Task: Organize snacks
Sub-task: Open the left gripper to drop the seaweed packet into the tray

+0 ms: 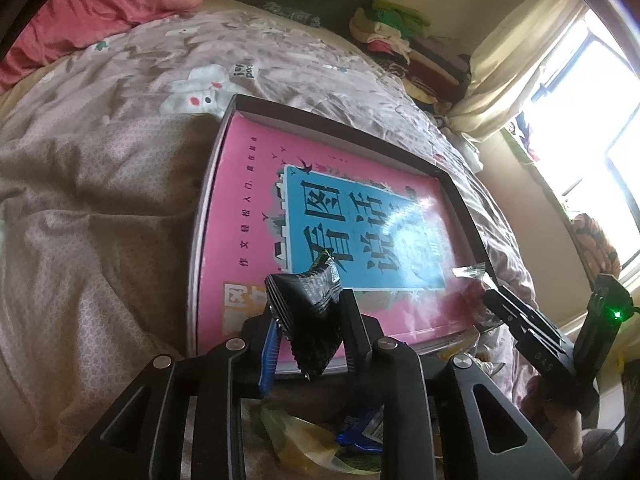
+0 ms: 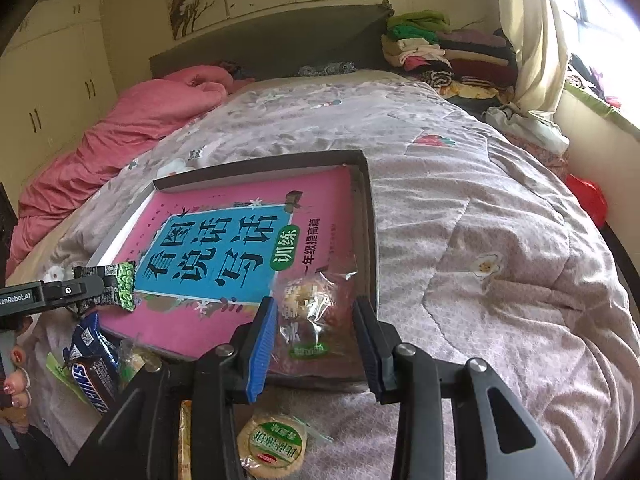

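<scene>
Black pea-snack packet [image 1: 316, 316] upright btwn jaws, lower centre. Clear cookie bag [image 2: 316, 312] lies in shallow box [image 2: 370, 216], lower right corner. Snickers bar [image 2: 94, 380], round biscuit pack [image 2: 272, 446] prob. on bed, bottom left.

My pink book [image 2: 240, 240] carries big black characters 看图说话写话 on its blue panel, with 训练 in a green badge beside them. A brown bar [image 2: 90, 384] on the quilt reads SNICKERS. My left gripper [image 2: 86, 292] shows "enRobot.AI" on its side. The round cracker pack's [image 2: 272, 446] green label is probably Chinese, unreadable.
</scene>
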